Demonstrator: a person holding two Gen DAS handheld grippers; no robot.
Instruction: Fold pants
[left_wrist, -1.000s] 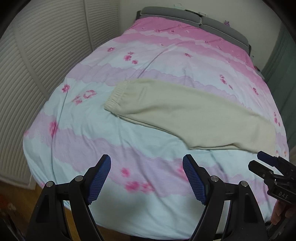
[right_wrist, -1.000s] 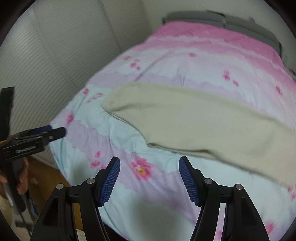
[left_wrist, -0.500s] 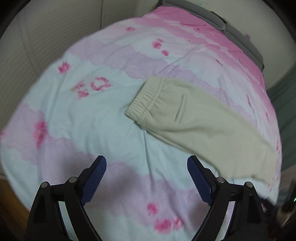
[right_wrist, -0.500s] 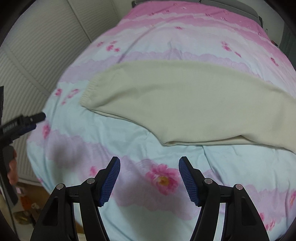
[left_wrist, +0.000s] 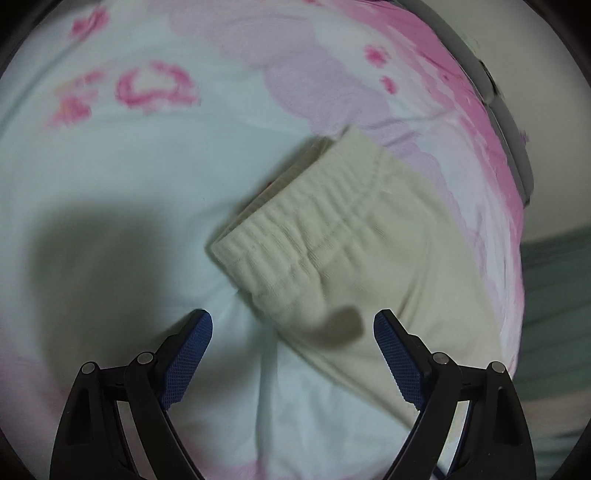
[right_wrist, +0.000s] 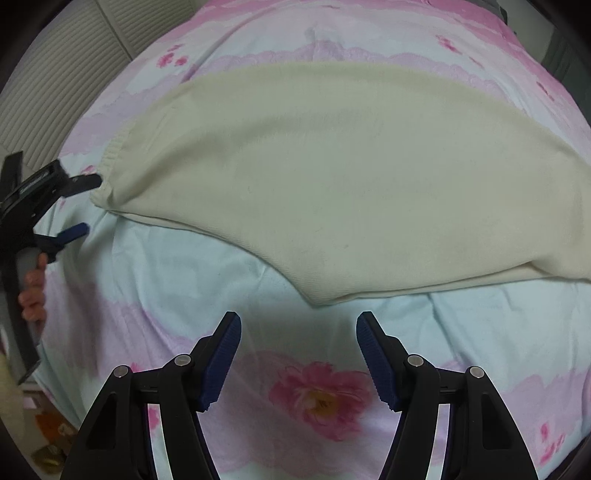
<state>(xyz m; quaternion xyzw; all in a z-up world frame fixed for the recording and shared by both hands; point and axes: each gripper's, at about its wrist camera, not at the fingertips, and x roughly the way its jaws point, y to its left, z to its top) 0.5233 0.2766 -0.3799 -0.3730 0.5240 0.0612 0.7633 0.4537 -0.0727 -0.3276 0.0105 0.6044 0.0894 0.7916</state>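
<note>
Cream pants (right_wrist: 332, 177) lie folded lengthwise across the bed, waistband to the left. In the left wrist view the ribbed waistband (left_wrist: 295, 236) is close, its near corner just ahead of my open left gripper (left_wrist: 293, 332). My left gripper also shows in the right wrist view (right_wrist: 83, 205), open, right at the waistband corner. My right gripper (right_wrist: 299, 332) is open and empty, just short of the pants' crotch point (right_wrist: 317, 299).
The bed carries a pink, lilac and pale blue flowered cover (right_wrist: 184, 295). A grey headboard (left_wrist: 513, 147) is at the far end. White slatted closet doors (right_wrist: 55, 81) stand on the left, and the floor (right_wrist: 48, 435) shows below the bed's edge.
Both grippers have moved down and closer to the pants. The left one has closed in on the waistband corner; the right one has neared the crotch edge.
</note>
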